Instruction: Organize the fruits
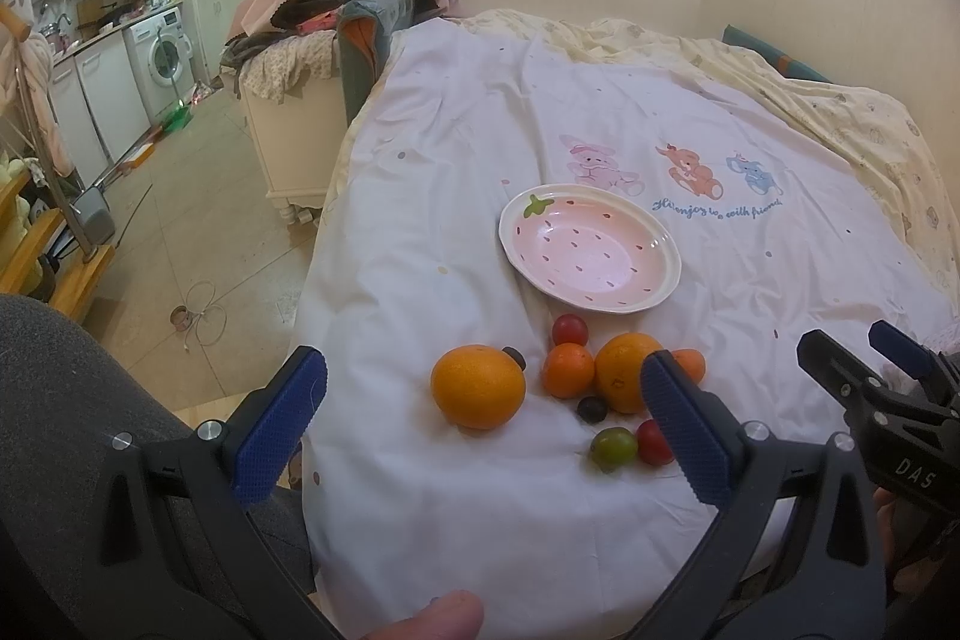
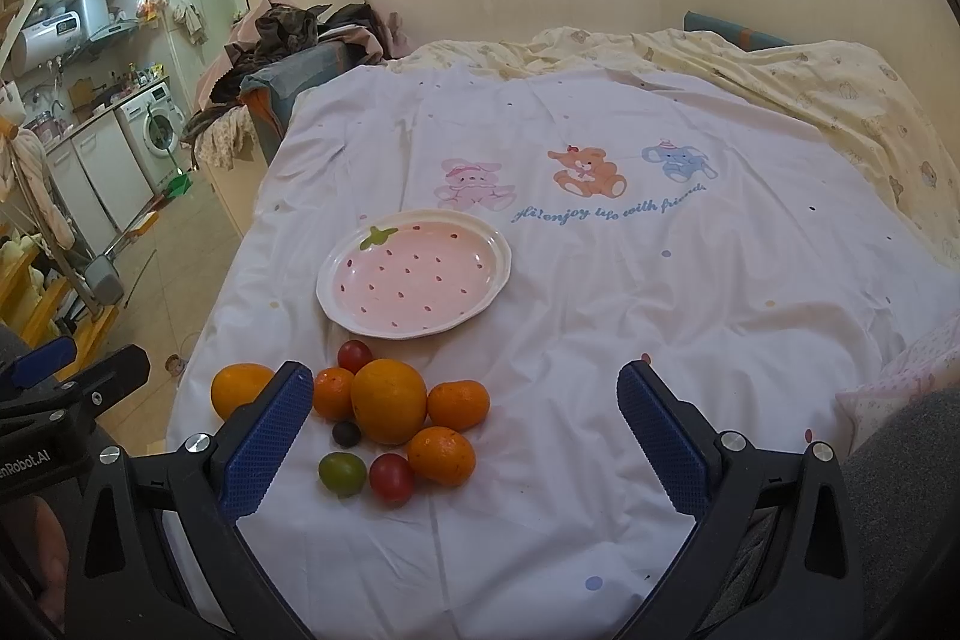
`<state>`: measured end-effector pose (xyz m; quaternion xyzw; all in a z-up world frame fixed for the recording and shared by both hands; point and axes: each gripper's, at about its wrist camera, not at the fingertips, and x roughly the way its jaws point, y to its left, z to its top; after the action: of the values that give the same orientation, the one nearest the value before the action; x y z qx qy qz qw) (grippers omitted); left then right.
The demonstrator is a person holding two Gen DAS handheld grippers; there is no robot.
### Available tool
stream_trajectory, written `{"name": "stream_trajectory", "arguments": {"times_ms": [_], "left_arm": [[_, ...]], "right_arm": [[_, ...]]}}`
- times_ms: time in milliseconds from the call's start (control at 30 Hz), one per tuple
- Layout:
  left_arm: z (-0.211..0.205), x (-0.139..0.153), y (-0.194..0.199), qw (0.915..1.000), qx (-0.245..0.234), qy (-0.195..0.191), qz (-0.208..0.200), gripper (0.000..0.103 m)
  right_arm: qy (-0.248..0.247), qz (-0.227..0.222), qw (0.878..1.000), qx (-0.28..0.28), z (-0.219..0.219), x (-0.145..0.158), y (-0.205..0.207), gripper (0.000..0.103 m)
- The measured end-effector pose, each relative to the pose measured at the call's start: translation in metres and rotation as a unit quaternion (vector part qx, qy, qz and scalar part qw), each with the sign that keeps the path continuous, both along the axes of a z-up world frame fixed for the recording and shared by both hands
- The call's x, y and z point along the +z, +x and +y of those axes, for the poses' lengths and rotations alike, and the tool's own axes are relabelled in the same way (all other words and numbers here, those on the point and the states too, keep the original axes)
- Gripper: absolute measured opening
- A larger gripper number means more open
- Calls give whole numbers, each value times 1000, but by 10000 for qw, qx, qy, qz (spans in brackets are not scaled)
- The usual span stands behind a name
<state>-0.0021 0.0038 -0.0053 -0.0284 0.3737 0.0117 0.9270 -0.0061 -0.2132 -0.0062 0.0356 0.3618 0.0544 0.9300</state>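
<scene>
While both tongs [image 1: 483, 421] [image 2: 465, 439] gape empty, sheet [image 2: 600, 280] reads "enjoy life with friends"; "DAS" on right tongs.

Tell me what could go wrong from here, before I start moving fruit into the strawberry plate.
1. The fruits sit packed together: closing on the large orange may knock the dark grape or red tomato away.
2. The wrinkled sheet is soft, so round fruit could roll, and the lone orange lies close to the bed's edge.
3. The plate is shallow and rests on bedding; dropped fruit might bounce out.
</scene>
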Motion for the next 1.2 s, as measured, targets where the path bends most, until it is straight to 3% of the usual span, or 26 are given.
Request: {"name": "stream_trajectory", "arguments": {"times_ms": [967, 1067, 1200], "left_arm": [[2, -4, 0, 10000, 22, 14, 73, 103], [7, -8, 9, 9994, 138, -79, 319, 103], [18, -18, 35, 9942, 312, -162, 1017, 103]], "right_arm": [[57, 24, 10000, -11, 3, -2, -1, 103], [267, 127, 9995, -72, -4, -1, 3, 103], [513, 373, 9979, -115, -16, 2, 18, 103]]}}
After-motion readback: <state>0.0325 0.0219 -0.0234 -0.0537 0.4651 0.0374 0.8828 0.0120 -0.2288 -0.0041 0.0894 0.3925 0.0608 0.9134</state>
